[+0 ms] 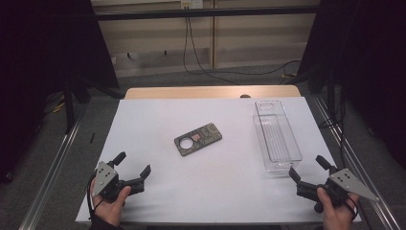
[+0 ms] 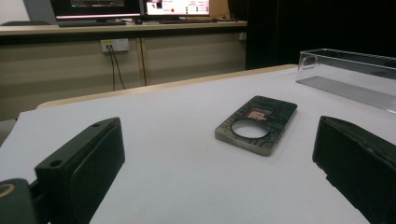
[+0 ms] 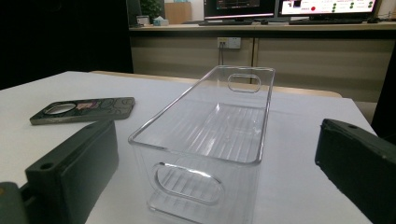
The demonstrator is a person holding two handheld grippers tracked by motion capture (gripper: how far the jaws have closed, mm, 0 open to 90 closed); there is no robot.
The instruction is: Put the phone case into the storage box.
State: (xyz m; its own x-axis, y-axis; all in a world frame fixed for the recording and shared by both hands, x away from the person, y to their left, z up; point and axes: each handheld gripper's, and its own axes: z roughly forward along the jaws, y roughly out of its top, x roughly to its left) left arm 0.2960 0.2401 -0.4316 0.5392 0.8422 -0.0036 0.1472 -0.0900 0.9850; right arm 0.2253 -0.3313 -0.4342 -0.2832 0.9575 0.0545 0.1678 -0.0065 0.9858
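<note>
A dark phone case [image 1: 197,139] with a round camera hole and a small pink patch lies flat near the middle of the white table [image 1: 158,120]. It lies ahead of the jaws in the left gripper view [image 2: 257,124] and at the left in the right gripper view [image 3: 84,109]. A clear plastic bin [image 1: 276,135] stands at the right, seen close ahead in the right gripper view [image 3: 210,135]. My left gripper [image 1: 132,164] rests at the near left, open and holding nothing. My right gripper [image 1: 309,167] sits open at the near right, just short of the bin.
The table's wooden far edge [image 1: 210,92] borders a floor with trailing cables [image 1: 201,67]. Metal rails [image 1: 52,167] run along both sides. A counter with monitors [image 2: 130,9] stands beyond the table.
</note>
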